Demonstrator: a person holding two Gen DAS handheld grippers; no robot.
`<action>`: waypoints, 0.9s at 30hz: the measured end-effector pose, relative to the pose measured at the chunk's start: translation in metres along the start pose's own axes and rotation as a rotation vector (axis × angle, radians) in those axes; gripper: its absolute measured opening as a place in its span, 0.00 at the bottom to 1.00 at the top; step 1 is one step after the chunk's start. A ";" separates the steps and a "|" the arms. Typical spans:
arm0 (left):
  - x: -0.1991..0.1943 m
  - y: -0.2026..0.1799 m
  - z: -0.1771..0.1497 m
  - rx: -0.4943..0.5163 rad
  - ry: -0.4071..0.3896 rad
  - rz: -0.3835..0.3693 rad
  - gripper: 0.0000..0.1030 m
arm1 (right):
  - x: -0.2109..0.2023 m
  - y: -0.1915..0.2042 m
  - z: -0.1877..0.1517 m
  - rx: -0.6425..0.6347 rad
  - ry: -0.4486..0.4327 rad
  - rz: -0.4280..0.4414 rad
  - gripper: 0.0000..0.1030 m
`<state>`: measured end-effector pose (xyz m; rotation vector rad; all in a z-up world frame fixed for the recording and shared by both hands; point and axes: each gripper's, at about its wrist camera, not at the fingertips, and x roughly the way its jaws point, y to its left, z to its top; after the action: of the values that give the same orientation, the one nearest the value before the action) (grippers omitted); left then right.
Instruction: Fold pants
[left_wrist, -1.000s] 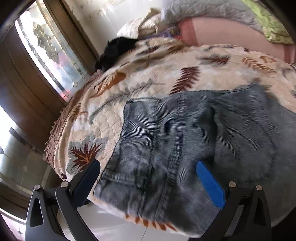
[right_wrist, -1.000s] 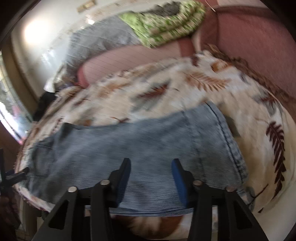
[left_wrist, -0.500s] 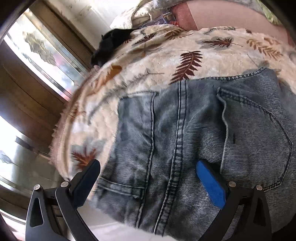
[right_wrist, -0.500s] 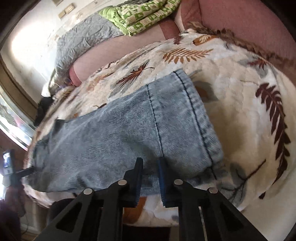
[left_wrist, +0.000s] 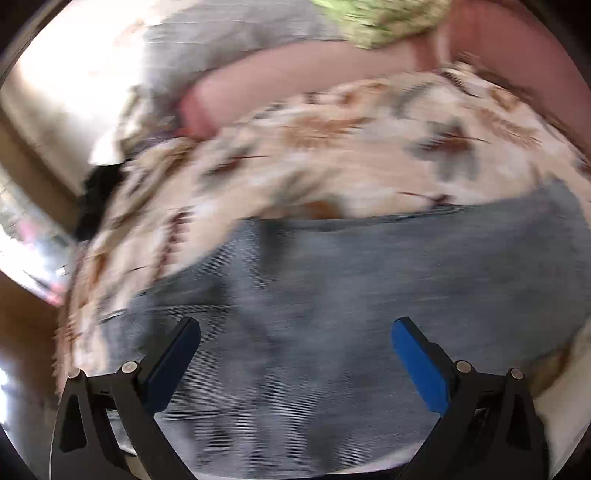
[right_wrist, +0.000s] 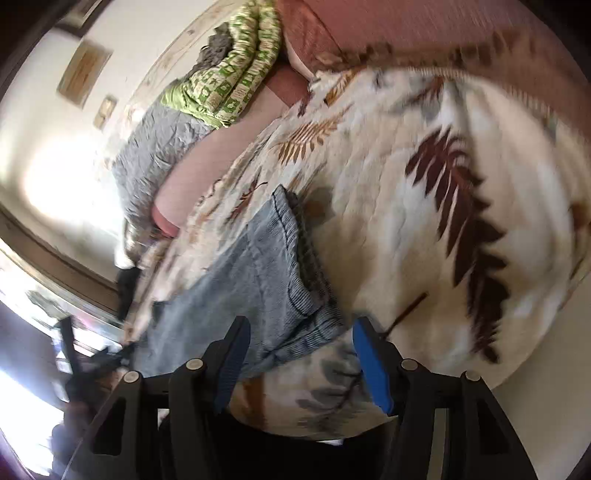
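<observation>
One pair of grey-blue denim pants lay flat on a leaf-print cream blanket, spread beneath and ahead of the left gripper. That gripper's two blue-padded fingers stood wide apart above the cloth, gripping nothing. From the right wrist view, the pants ran away to the left, their hemmed leg end lying just ahead of the right gripper. Its jaws were opening, with the hem and blanket edge showing in the gap — the pads were not pressing on the denim.

The left view was heavily smeared, so seams and pockets could not be made out. The pants' far end was cut off there by the frame edge. Behind the blanket sat one green patterned quilt and one grey quilt — both folded against the wall.
</observation>
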<state>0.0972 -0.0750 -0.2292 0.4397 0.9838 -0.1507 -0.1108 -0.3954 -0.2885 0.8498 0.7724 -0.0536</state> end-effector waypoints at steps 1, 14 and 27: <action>0.001 -0.011 0.003 0.015 0.006 -0.021 1.00 | 0.003 -0.004 0.001 0.029 0.012 0.030 0.60; 0.040 -0.111 0.034 0.220 0.144 -0.107 1.00 | 0.033 -0.040 0.037 0.208 0.043 0.210 0.60; 0.054 -0.119 0.036 0.252 0.172 -0.126 1.00 | 0.083 -0.005 0.065 0.000 0.278 0.249 0.62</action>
<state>0.1171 -0.1935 -0.2910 0.6292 1.1679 -0.3582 -0.0128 -0.4228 -0.3174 0.9593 0.9195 0.2914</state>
